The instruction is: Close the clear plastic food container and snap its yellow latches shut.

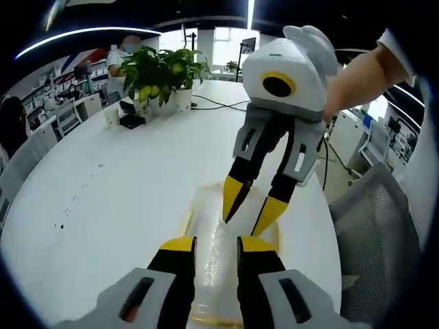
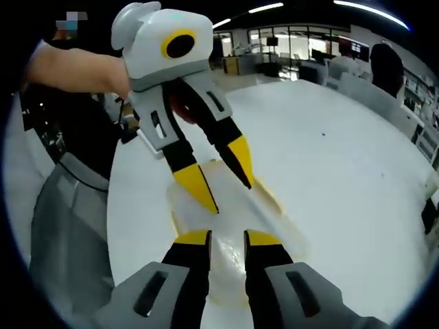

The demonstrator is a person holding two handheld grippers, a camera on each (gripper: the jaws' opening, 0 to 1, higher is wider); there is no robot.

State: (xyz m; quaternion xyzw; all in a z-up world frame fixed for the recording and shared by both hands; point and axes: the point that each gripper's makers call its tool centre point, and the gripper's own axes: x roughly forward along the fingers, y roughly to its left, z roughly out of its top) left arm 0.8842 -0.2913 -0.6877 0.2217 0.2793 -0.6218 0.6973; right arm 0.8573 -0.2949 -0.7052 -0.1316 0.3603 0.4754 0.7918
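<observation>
1. The container [image 1: 216,264] lay on the white table [image 1: 116,205], near its right edge, directly under both grippers.
2. The left gripper [image 1: 216,245] hovered over the near end of the container, jaws set narrowly apart and holding nothing.
3. The right gripper [image 1: 250,205] came in from the far side, tips down over the lid, jaws narrowly parted and empty.
4. The lid appeared seated; the yellow latches [image 1: 186,221] along the rim could not be read as snapped or loose.
5. Judged step: pressing the lid down before latching.
6. The next move would call for lowering one tip onto a latch at the rim and pushing until it snapped.
</observation>
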